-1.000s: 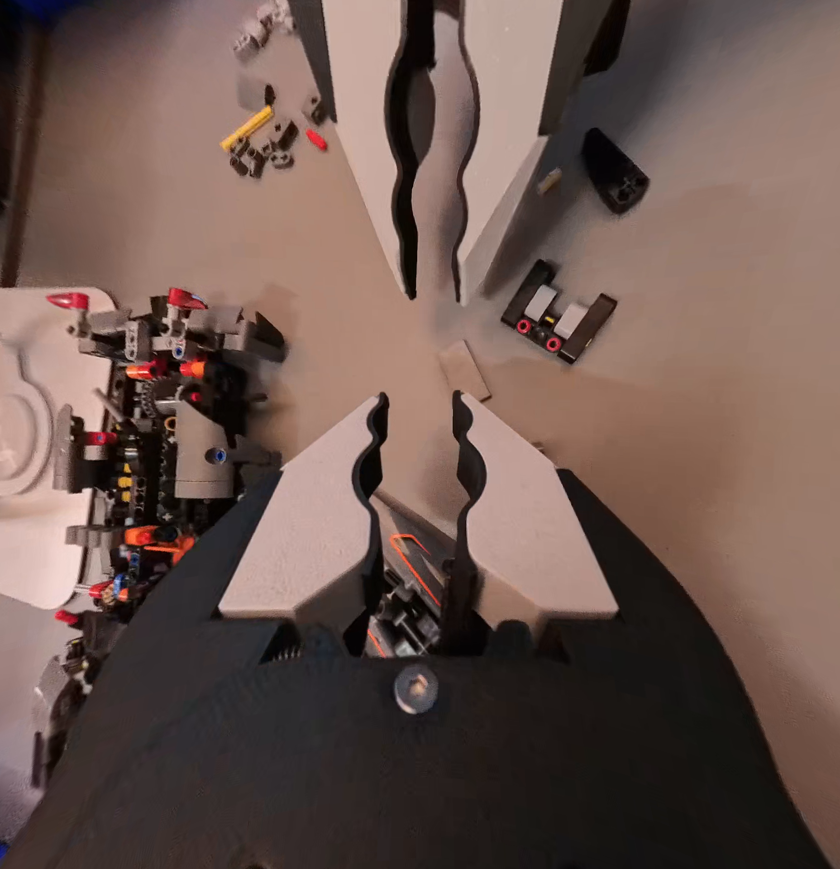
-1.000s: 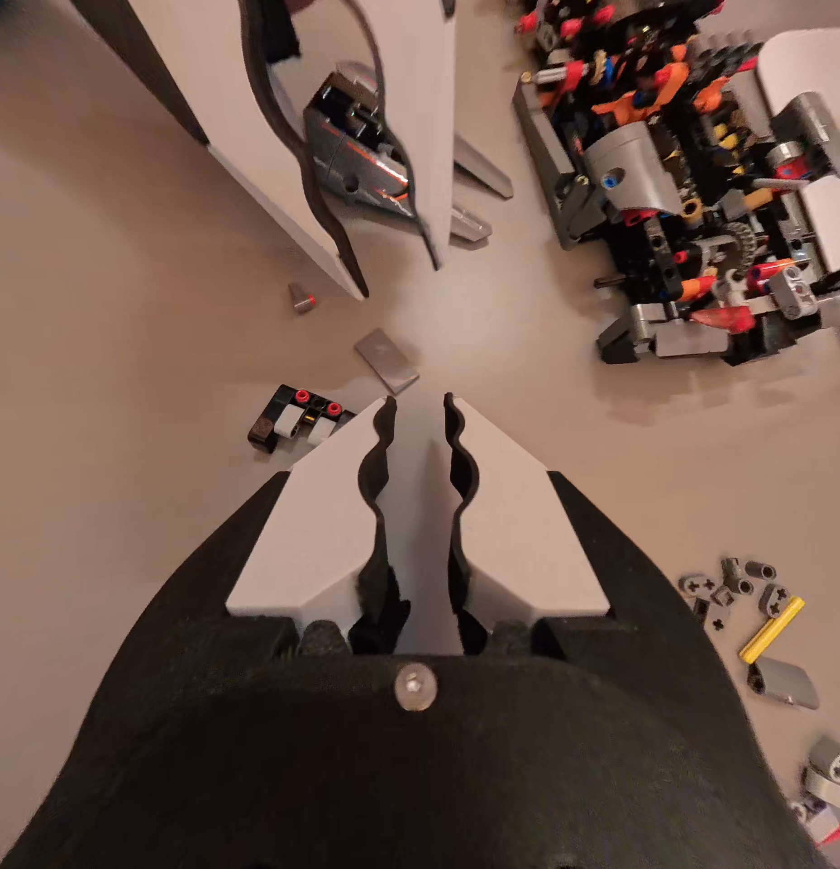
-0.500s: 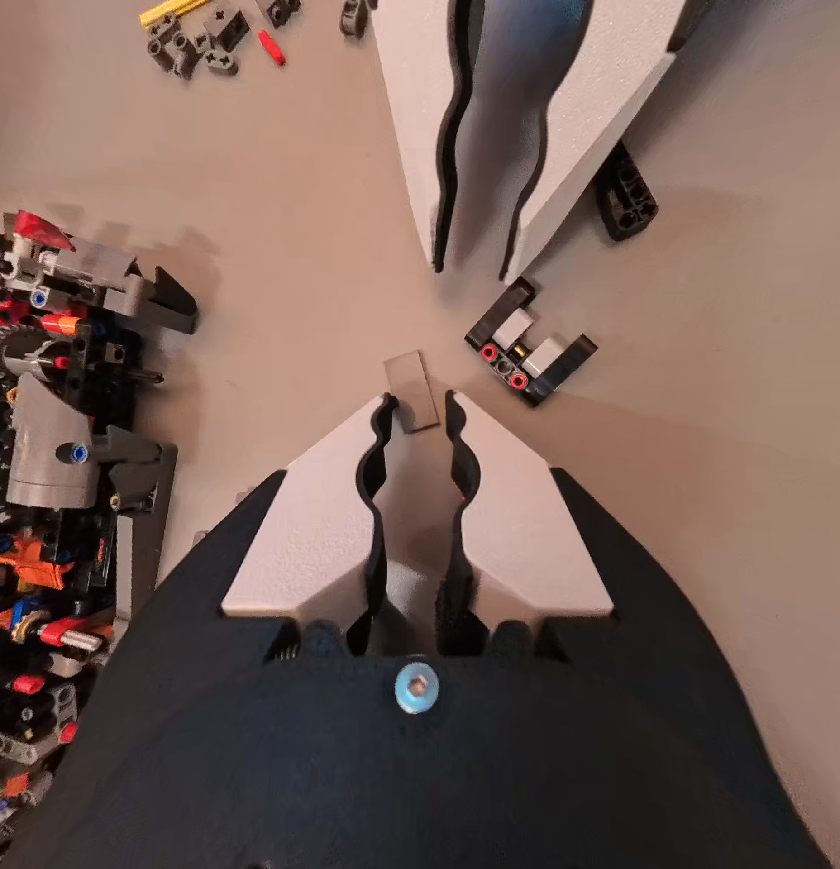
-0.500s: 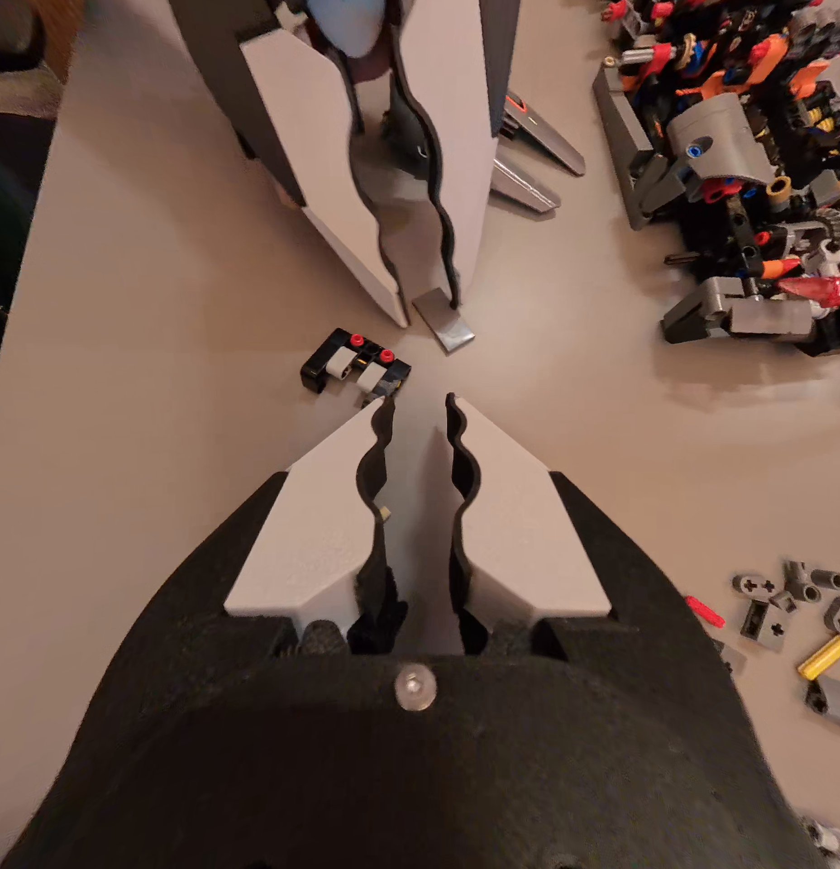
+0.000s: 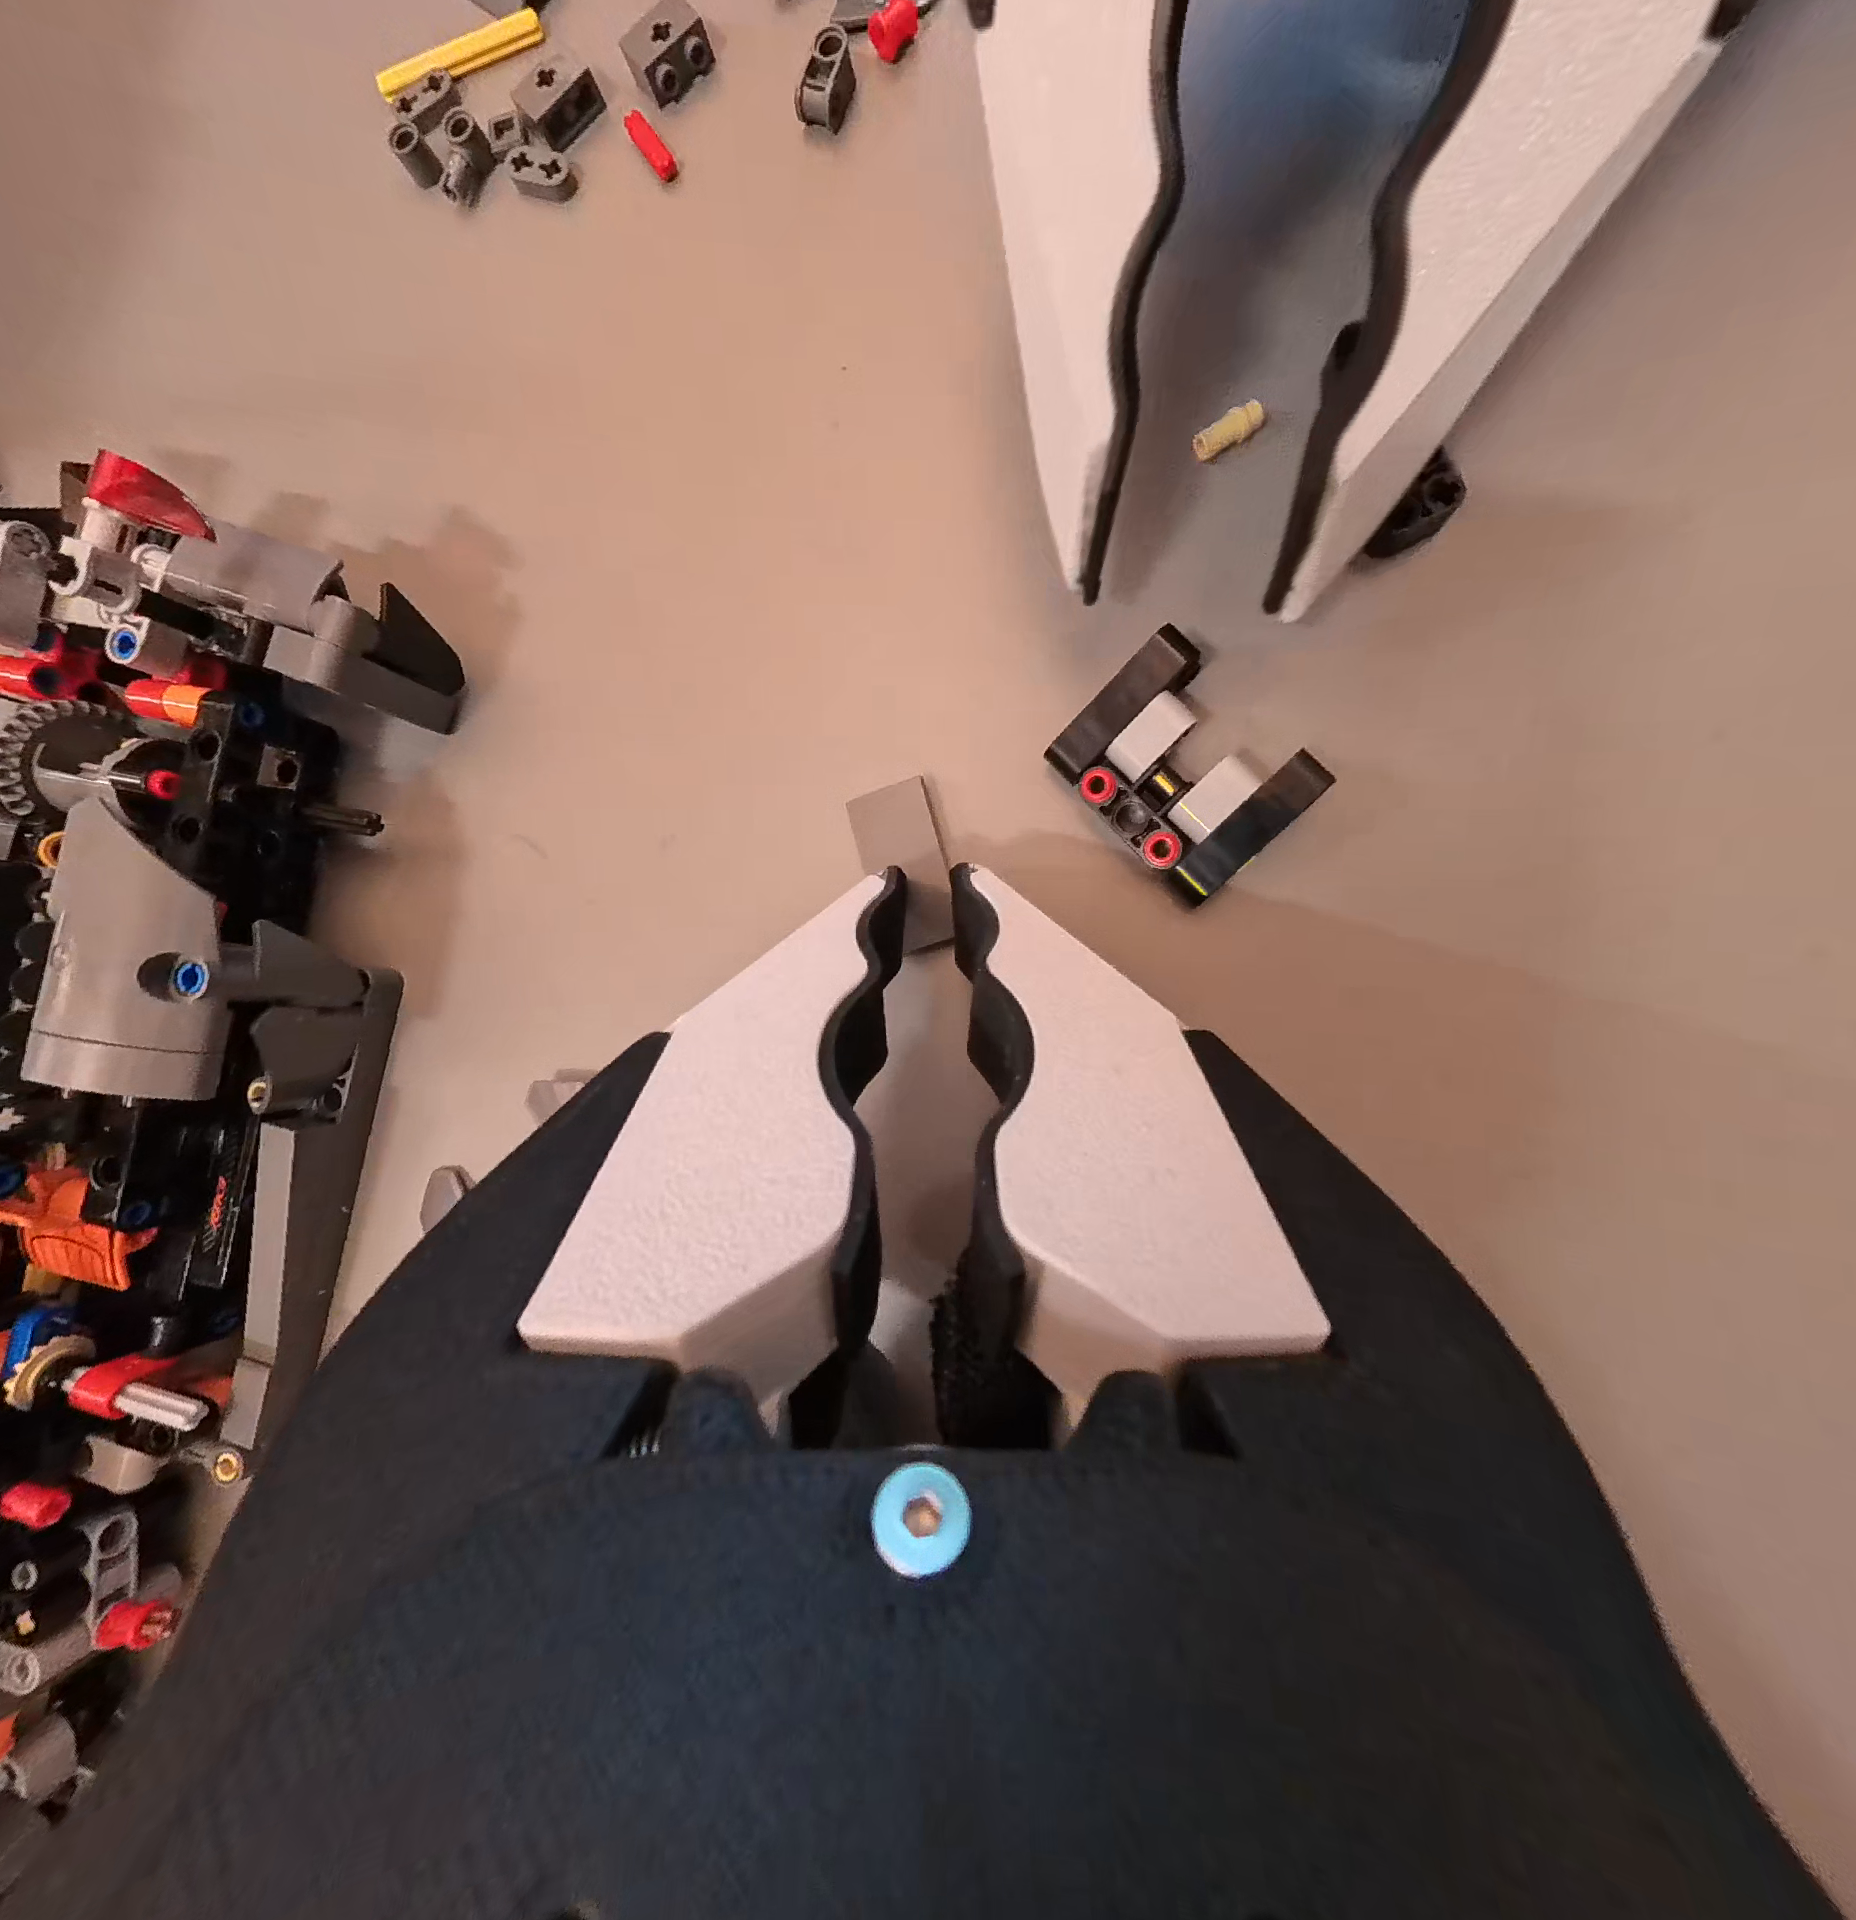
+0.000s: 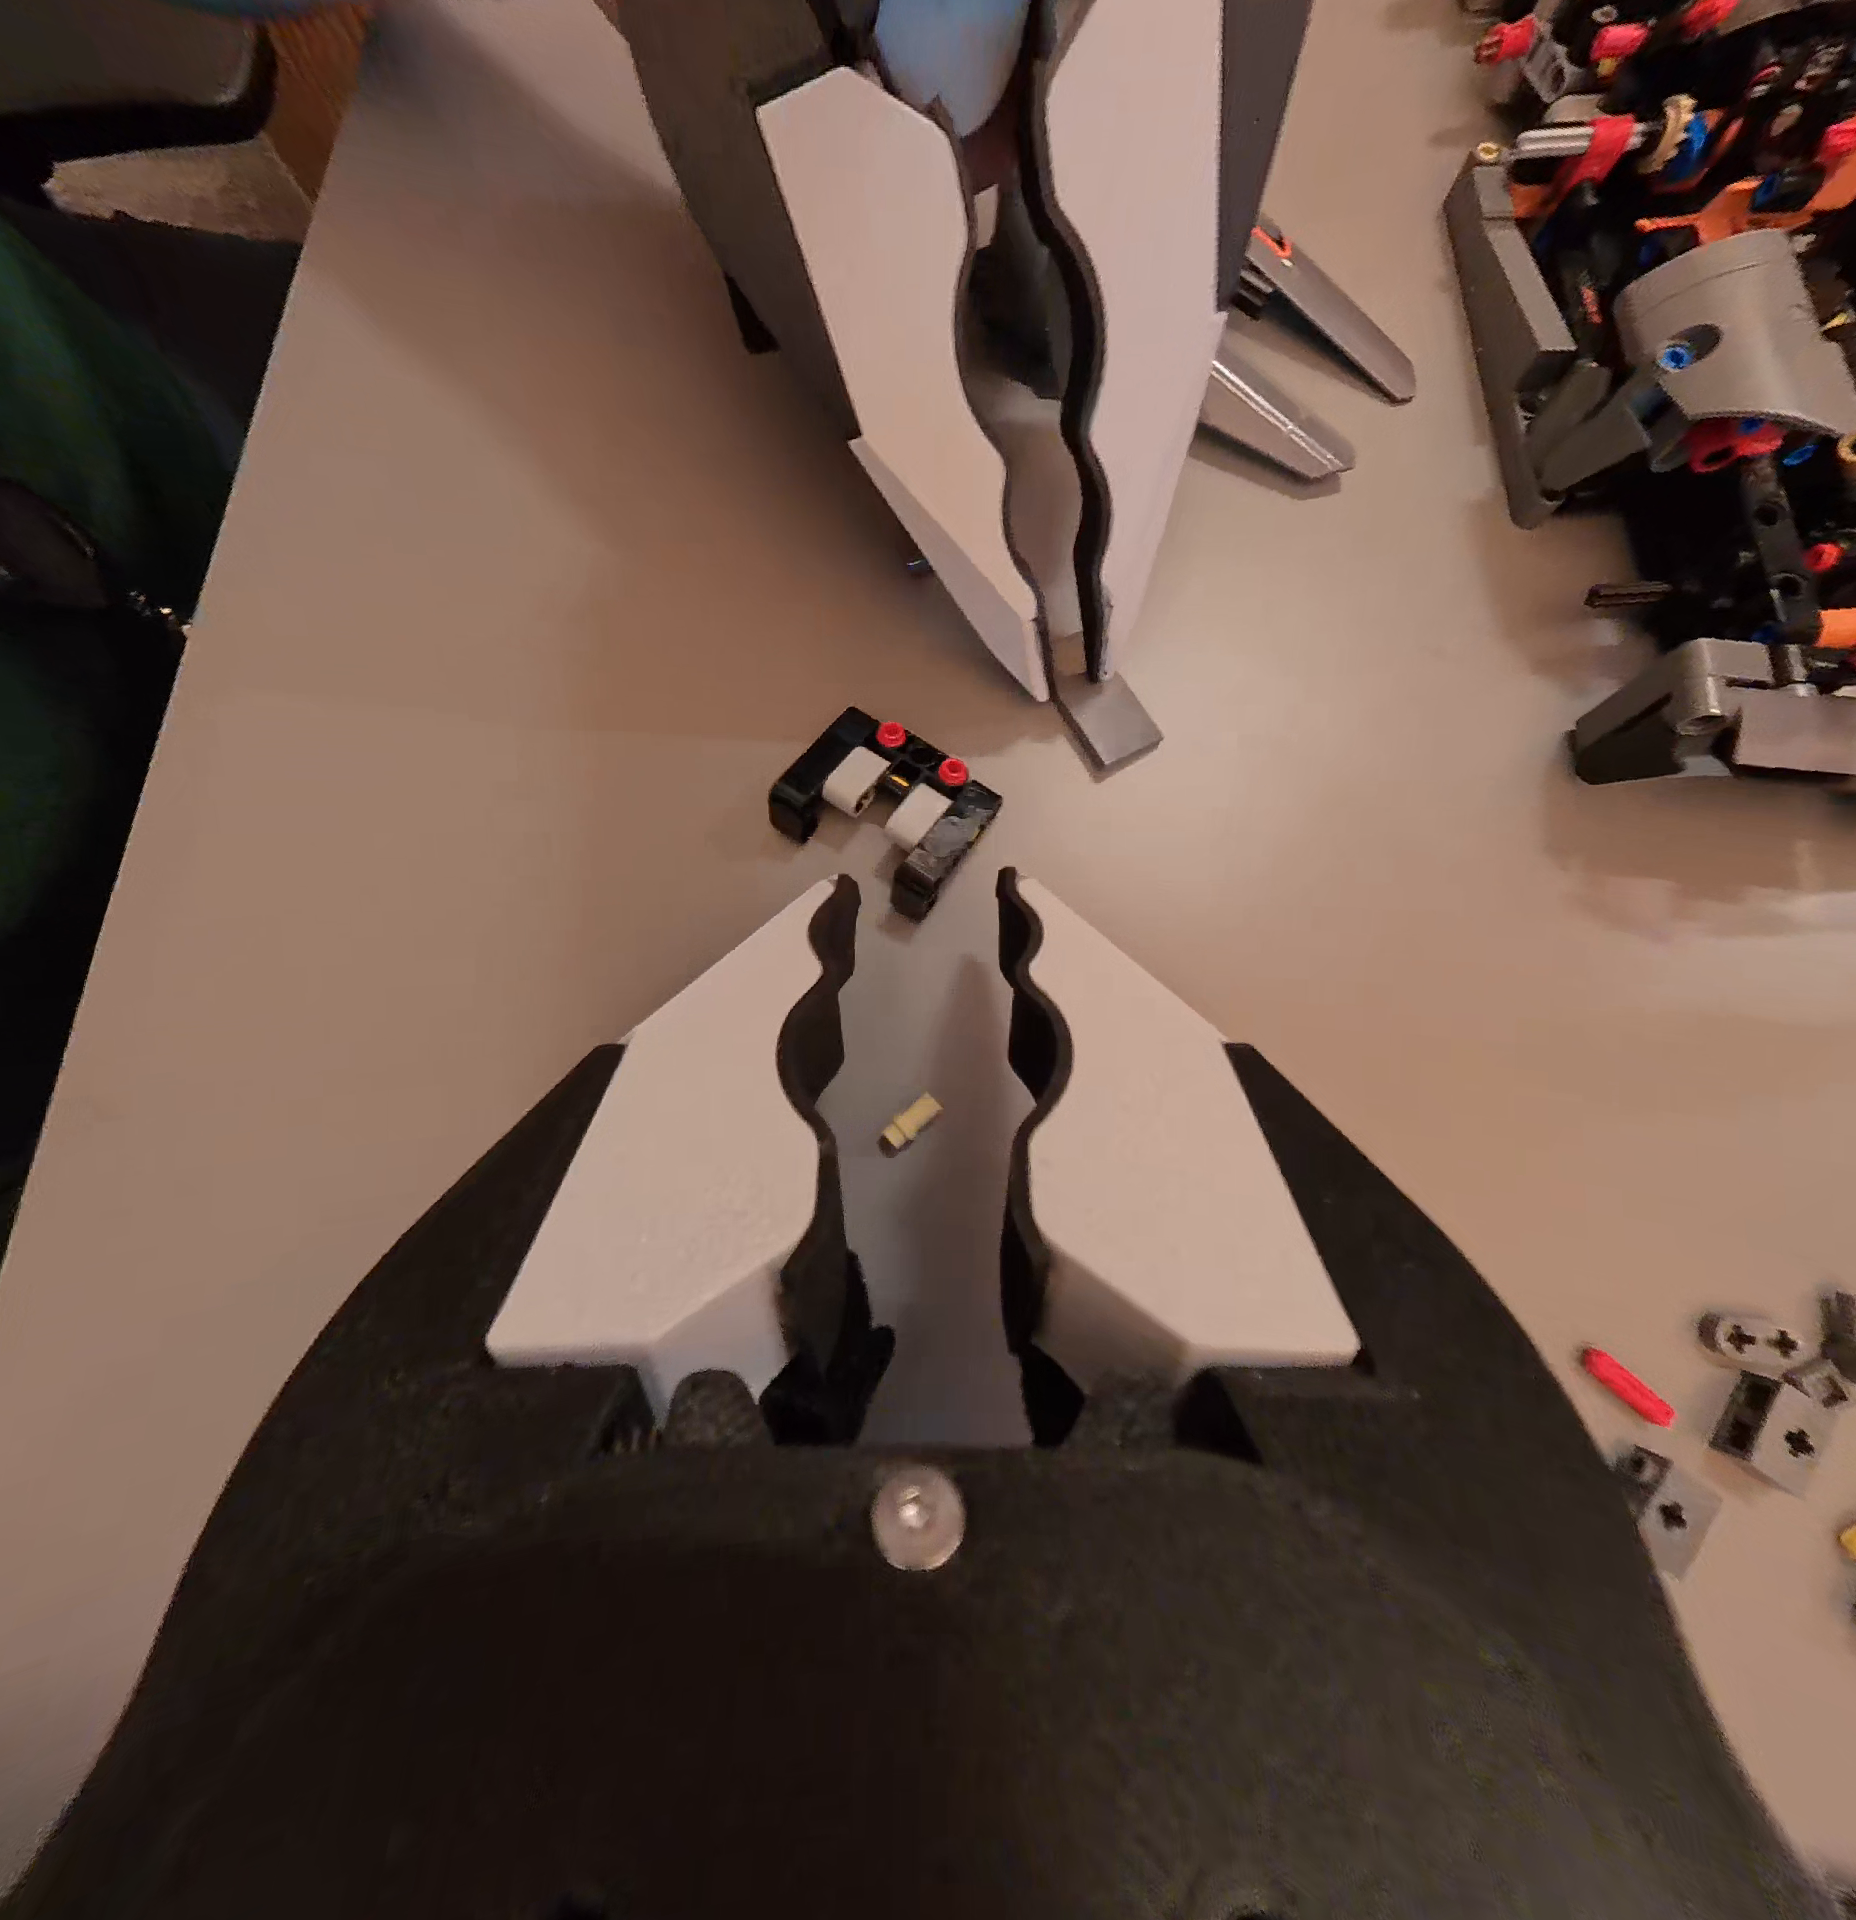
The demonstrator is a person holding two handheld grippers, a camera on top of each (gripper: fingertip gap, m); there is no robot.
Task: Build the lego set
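A: How far along does the build look?

B: Well along, I'd judge. The big model (image 5: 124, 935), dense with grey, black, orange and red parts, stands left of the grey tile (image 5: 896, 831). A small black sub-assembly (image 5: 1184, 769) with two red pins lies right of the tile, not yet joined to anything.

A: And what is left?

B: Loose parts. A heap of grey connectors (image 5: 519, 125) with a yellow axle lies far beyond the tile, a tan pin (image 5: 1227, 430) beyond and to its right, and two grey wedge panels (image 6: 1308, 364) lie behind the tile in the right wrist view.

A: The claws?

B: The left claw (image 5: 922, 878) is narrowed onto the tile, tips at either edge. It looks to be pinching it, though the tile lies flat on the surface (image 5: 695, 468). The right claw (image 6: 926, 883) is spread and holds nothing. The tan pin lies on the surface between its fingers, and the sub-assembly sits just past its tips.

A: The surface and room?

B: A plain beige surface. Its edge shows far left of the tile in the right wrist view, with dark floor and something green beyond. I can't tell more.
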